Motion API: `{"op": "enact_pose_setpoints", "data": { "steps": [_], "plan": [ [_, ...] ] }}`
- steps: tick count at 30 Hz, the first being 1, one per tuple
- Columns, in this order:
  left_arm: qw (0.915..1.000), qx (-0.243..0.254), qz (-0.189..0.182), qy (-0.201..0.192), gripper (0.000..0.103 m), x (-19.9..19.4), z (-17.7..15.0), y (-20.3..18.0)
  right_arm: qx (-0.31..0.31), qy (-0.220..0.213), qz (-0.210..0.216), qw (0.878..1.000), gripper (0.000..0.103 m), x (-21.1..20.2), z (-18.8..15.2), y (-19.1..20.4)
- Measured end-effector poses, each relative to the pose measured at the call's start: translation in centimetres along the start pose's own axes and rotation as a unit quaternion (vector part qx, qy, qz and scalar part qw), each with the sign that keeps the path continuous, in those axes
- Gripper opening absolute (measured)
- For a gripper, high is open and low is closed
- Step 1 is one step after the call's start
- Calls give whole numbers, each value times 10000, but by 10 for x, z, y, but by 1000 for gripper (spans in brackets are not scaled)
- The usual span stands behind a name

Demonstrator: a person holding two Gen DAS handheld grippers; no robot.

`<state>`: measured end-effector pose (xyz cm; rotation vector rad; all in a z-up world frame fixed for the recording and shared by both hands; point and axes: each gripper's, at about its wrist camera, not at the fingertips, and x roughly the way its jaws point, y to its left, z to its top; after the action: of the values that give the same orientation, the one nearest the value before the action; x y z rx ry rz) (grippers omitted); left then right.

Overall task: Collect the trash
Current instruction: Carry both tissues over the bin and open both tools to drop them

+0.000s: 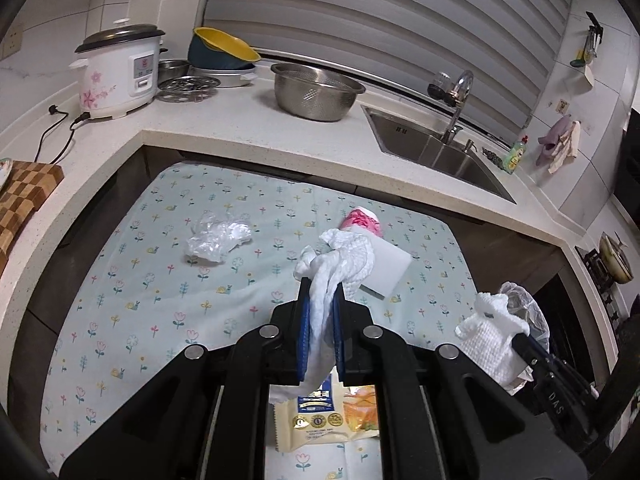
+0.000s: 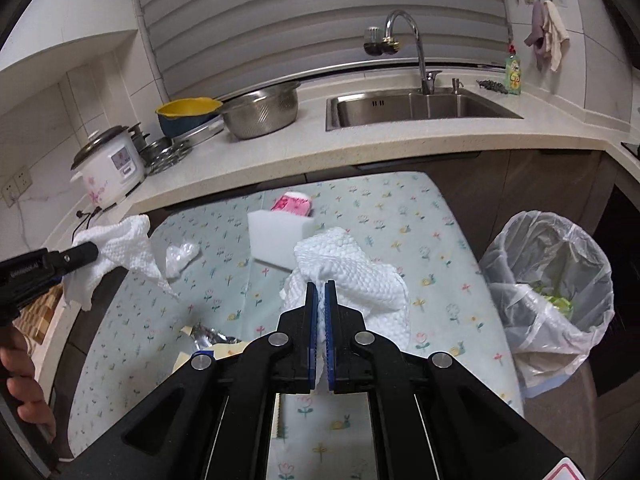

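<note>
My left claw (image 1: 320,288) is clamped on a crumpled white paper towel (image 1: 340,260), its blue pads pressing the sheet between them as it hangs above the flower-print surface (image 1: 132,320). My right claw (image 2: 320,286) is likewise closed tight on a second wad of white paper towel (image 2: 348,268), held over the same cloth. Each claw shows in the other's view with its towel bunched at the tip. To the right of the surface stands a trash bin lined with a clear plastic bag (image 2: 548,280), some greenish waste already inside. Still lying on the cloth are a crumpled clear plastic wrapper (image 1: 218,240), a white sponge block (image 2: 280,236) with a pink packet (image 2: 292,203) just behind it, and a yellow snack wrapper (image 1: 320,416) below my left claw. Behind runs the kitchen counter (image 1: 248,128), carrying a rice cooker (image 1: 118,74), a steel colander (image 1: 316,94) and the sink (image 2: 424,106). A hand (image 2: 24,384) grips the left tool at the edge of the right view.
</note>
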<state>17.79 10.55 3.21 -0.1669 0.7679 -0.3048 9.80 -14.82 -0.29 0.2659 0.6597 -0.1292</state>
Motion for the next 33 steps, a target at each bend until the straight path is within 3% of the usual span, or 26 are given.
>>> {"op": "enact_pose_setpoints", "data": {
  "steps": [13, 25, 33],
  "plan": [
    [9933, 851, -734, 248, 10, 34, -11, -143, 359, -328, -698, 9964, 4, -33, 17, -103],
    [9765, 1595, -1266, 704, 10, 92, -45, -278, 827, -256, -1260, 9882, 4, -36, 7, -207],
    [9632, 2009, -1519, 939, 10, 129, -65, -348, 1116, -126, -1512, 9821, 4, -20, 3, -262]
  ]
}}
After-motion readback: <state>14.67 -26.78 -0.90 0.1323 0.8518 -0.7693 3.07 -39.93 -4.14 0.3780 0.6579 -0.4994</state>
